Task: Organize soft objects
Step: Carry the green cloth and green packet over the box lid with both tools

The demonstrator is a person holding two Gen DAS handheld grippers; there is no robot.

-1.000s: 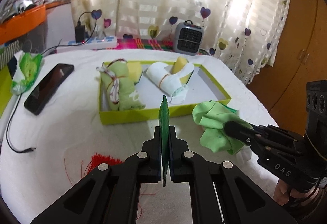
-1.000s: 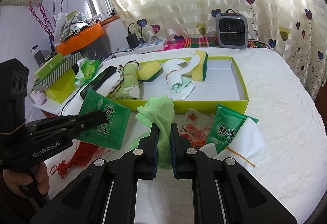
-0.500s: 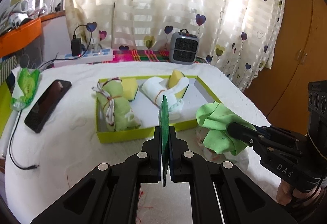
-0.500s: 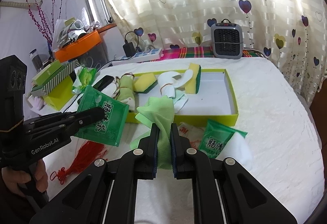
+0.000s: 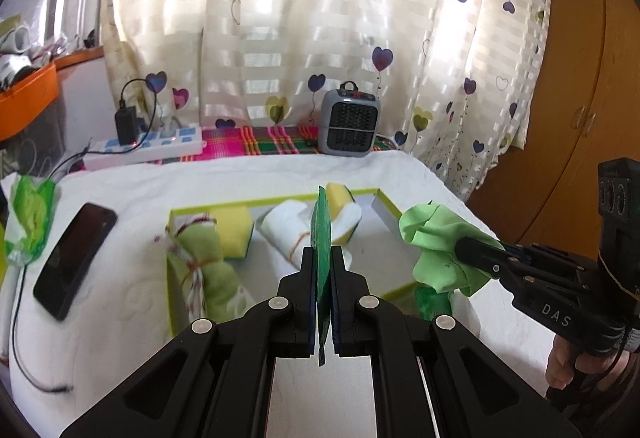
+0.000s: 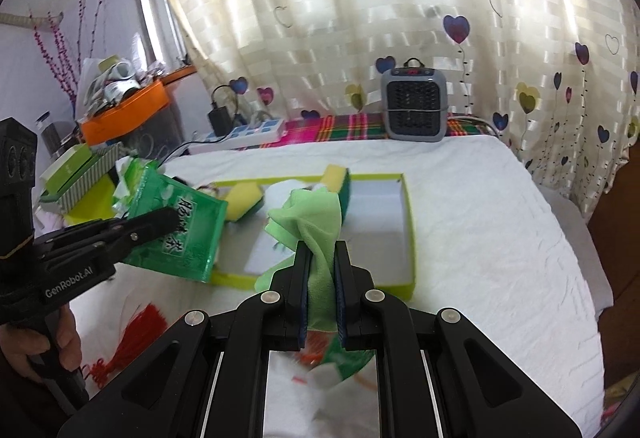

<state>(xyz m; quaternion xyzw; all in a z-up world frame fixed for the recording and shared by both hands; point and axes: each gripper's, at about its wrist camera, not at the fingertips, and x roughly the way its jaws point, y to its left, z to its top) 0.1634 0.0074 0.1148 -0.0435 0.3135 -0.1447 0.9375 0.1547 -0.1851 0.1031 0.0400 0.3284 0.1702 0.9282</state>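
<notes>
My left gripper [image 5: 323,258] is shut on a flat dark green packet [image 5: 322,238], seen edge-on here and face-on as the green packet [image 6: 180,226] in the right wrist view. My right gripper [image 6: 322,254] is shut on a light green cloth [image 6: 316,222], which shows as a bunched green cloth [image 5: 436,250] in the left wrist view. Both hang above the near rim of a yellow-green tray [image 5: 386,204] that holds a tied green roll [image 5: 208,262], yellow sponges [image 5: 234,234] and a rolled white cloth [image 5: 288,226].
A black phone [image 5: 74,258] and a green-white bag [image 5: 28,222] lie left of the tray. A red tassel [image 6: 140,326] lies on the white cover at front left. A small grey heater [image 6: 414,110] and a power strip [image 5: 152,146] stand at the back.
Both grippers have risen and moved forward with their loads, so the tray sits lower and nearer under them. The packets on the cover near the tray have slipped under the right gripper.
</notes>
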